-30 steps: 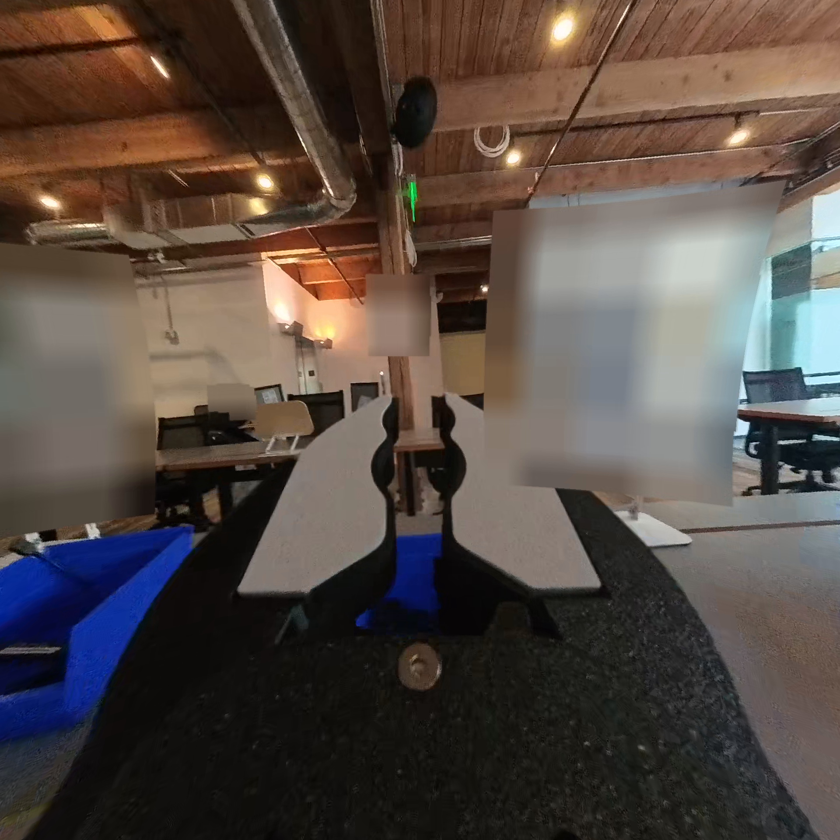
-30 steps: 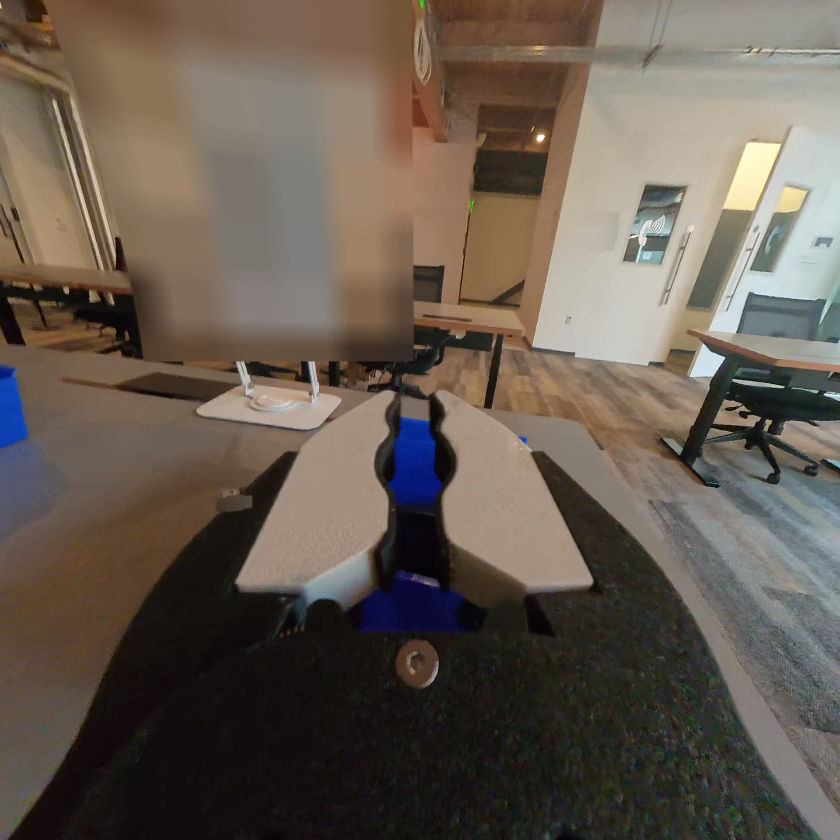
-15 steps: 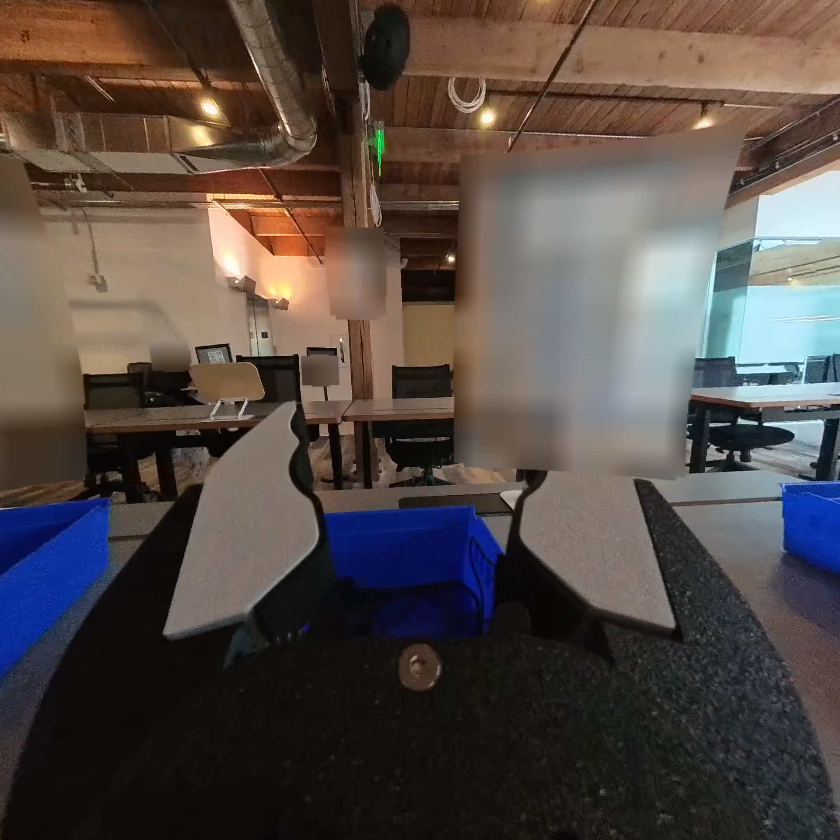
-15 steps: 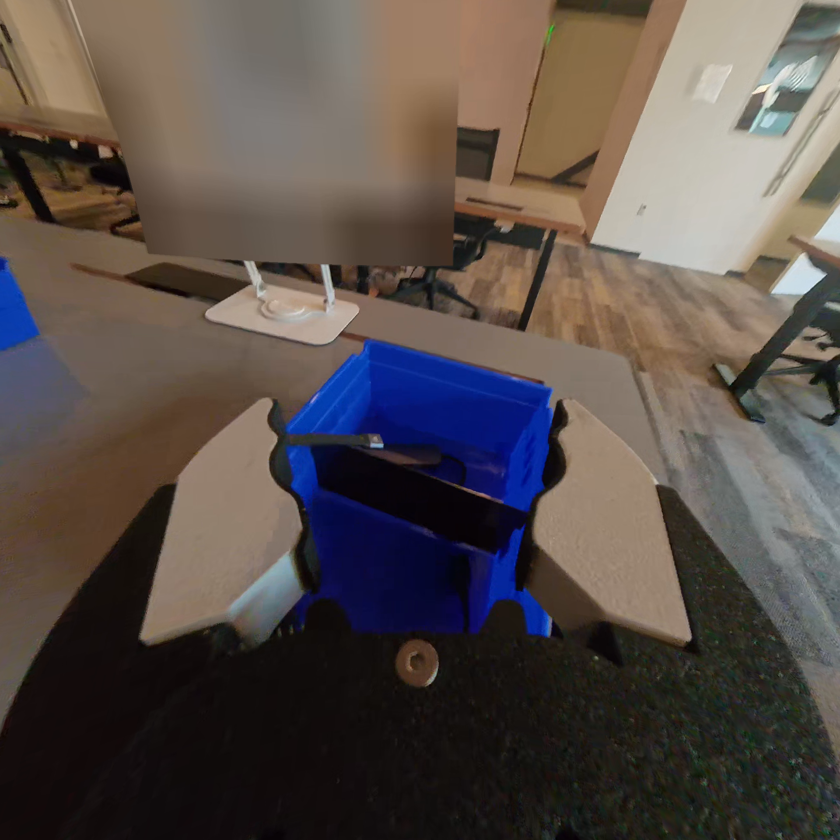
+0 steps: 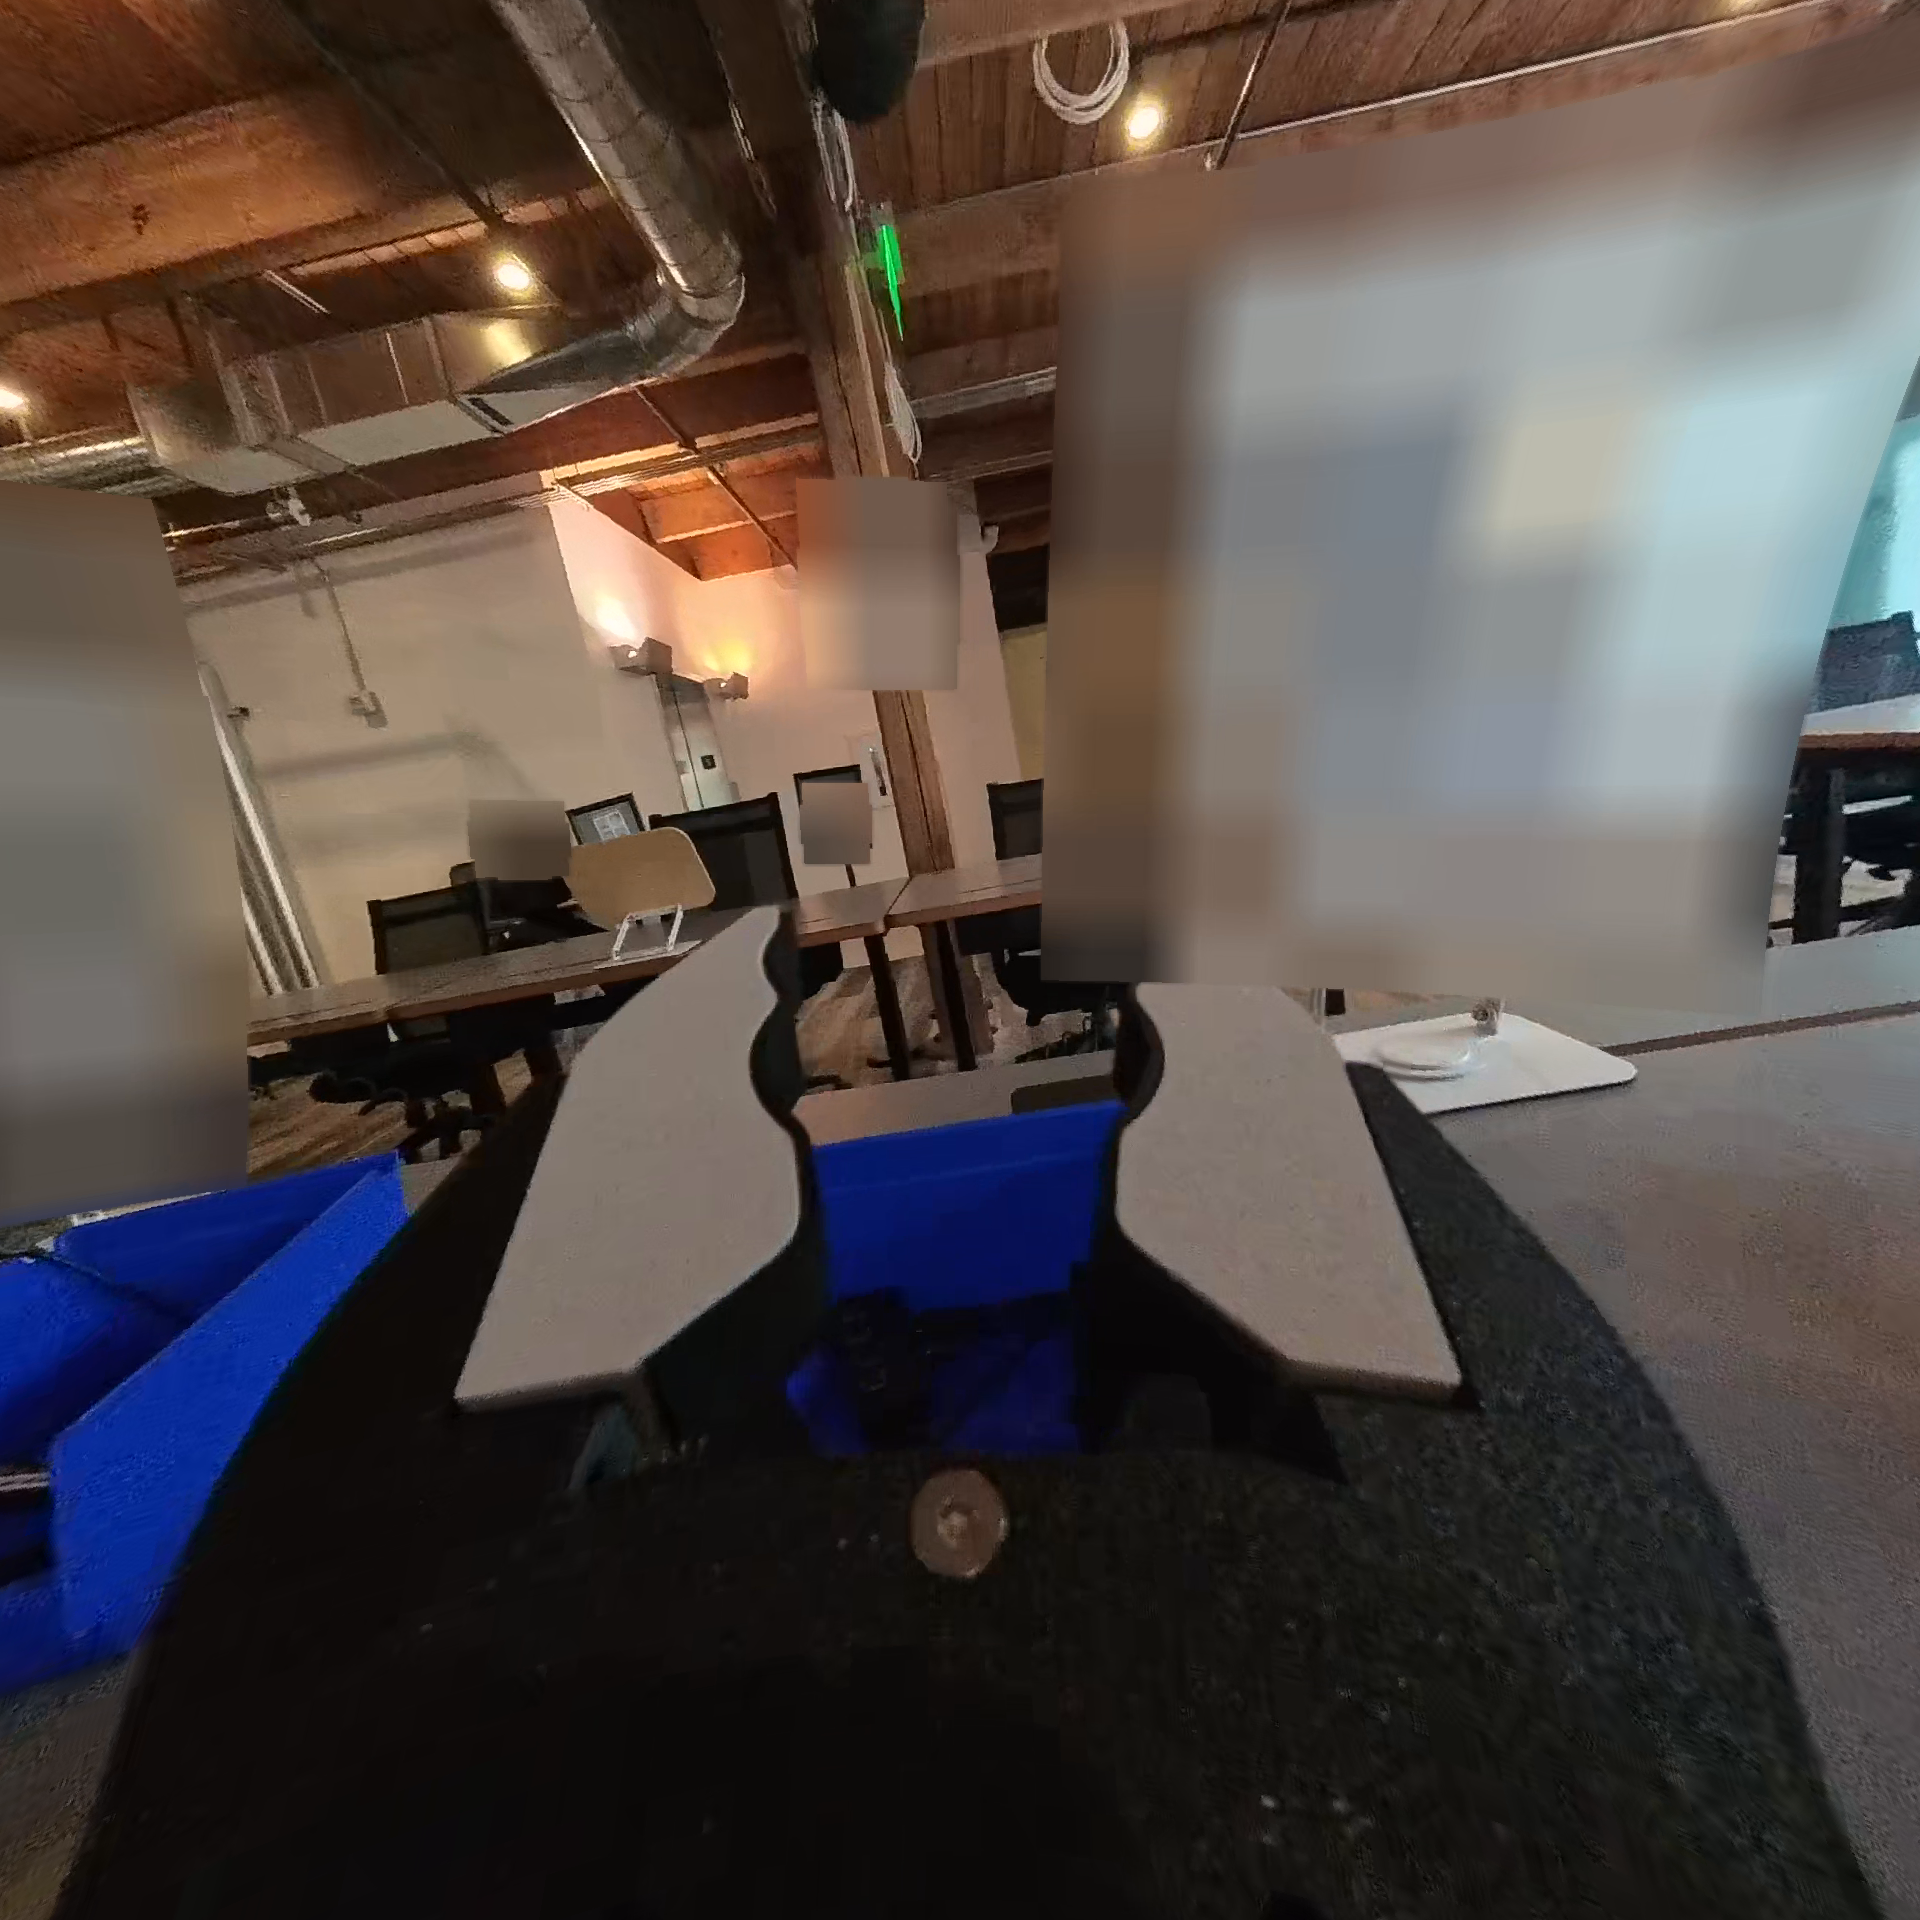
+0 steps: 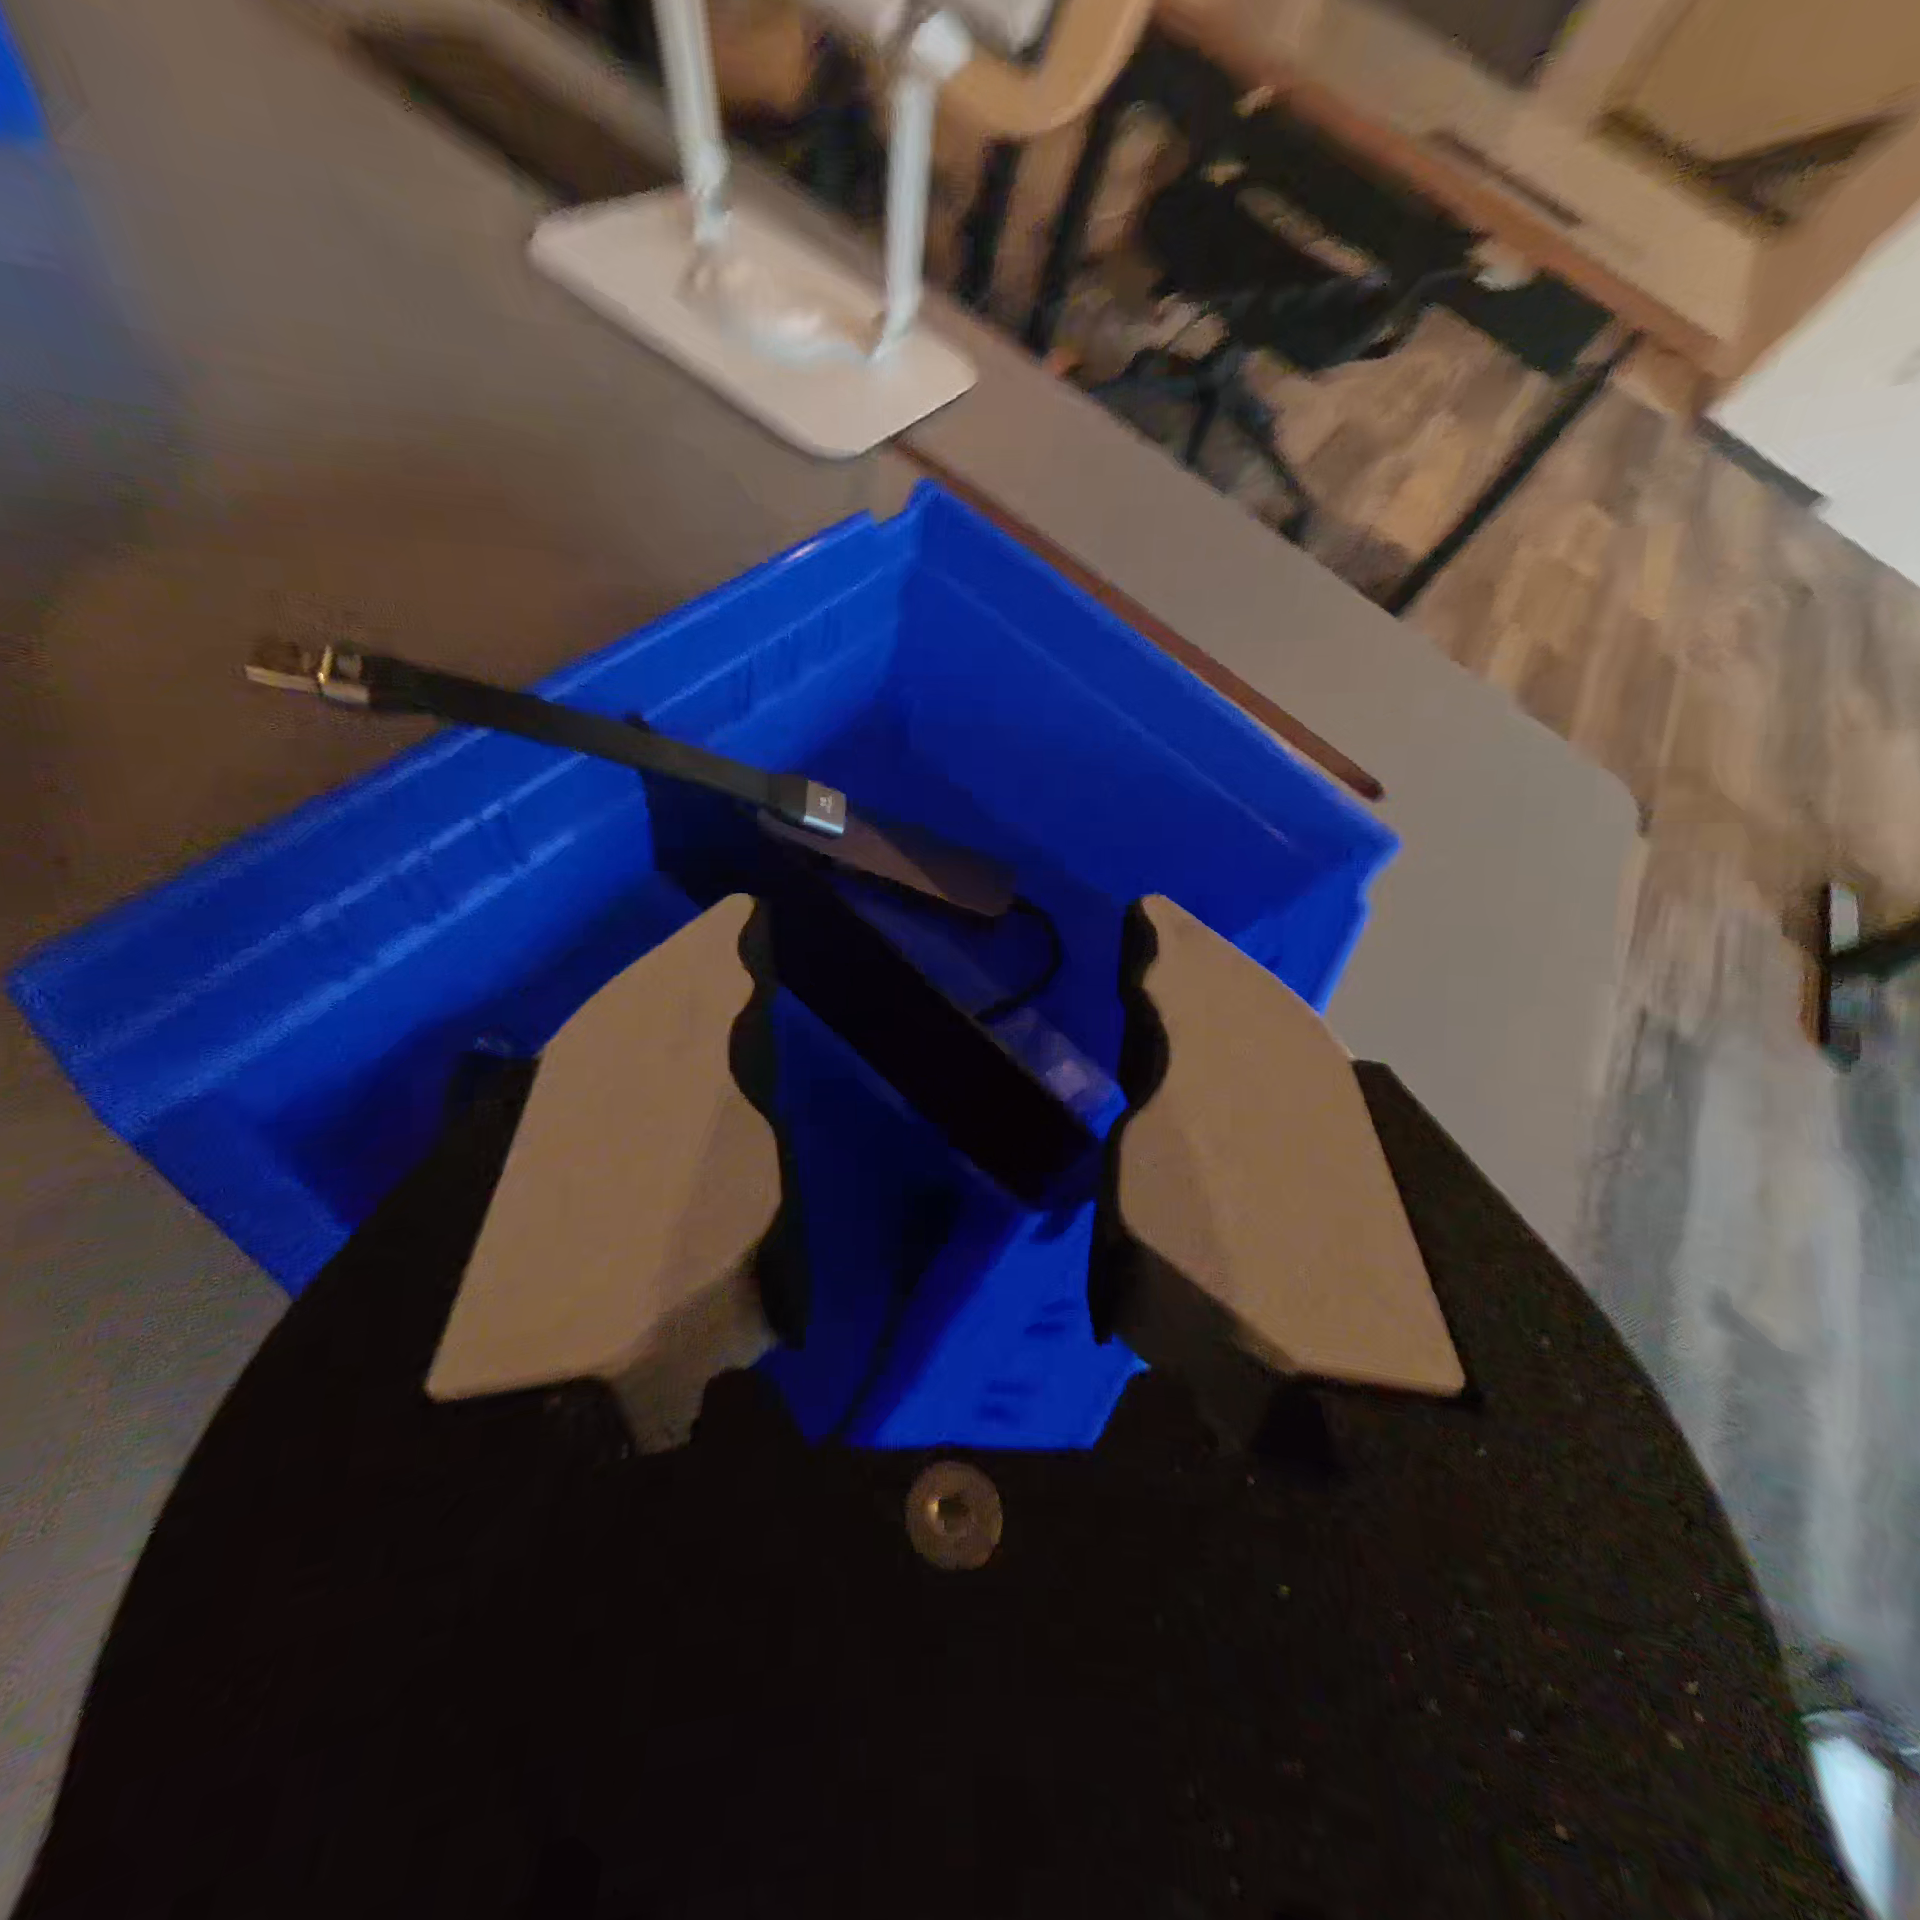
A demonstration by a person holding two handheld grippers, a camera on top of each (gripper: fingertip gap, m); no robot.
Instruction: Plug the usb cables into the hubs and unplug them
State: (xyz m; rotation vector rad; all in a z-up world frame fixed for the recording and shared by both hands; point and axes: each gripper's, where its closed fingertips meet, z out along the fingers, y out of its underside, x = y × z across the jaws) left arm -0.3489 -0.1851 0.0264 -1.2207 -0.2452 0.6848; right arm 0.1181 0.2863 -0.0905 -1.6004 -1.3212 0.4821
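Observation:
In the right wrist view my right gripper [image 6: 940, 925] is open and empty, just above a blue bin [image 6: 436, 935]. A black USB hub [image 6: 914, 1029] leans inside the bin, between my fingertips but not gripped. A flat black cable [image 6: 582, 727] lies over it, with a silver plug [image 6: 816, 808] above the bin and its other end [image 6: 291, 670] past the left rim. In the left wrist view my left gripper [image 5: 951, 987] is open and empty over another blue bin [image 5: 966, 1184] with dark cables [image 5: 883, 1340] in it.
A third blue bin [image 5: 187, 1351] stands to the left on the grey table [image 5: 1714, 1195]. A white stand base [image 5: 1475, 1060] sits at the back of the table; it also shows in the right wrist view [image 6: 748, 312]. The table edge [image 6: 1507, 748] is just right of the hub bin. The tips of one gripper are about 65 cm away from the tips of the other. Between my right fingertips and the silver plug [image 6: 816, 808] there is roughly 10 cm.
Both grippers were shut a second ago, opened wide, and now stand partly narrower. The right one has tipped down and closer over the hub bin. The left view has shifted.

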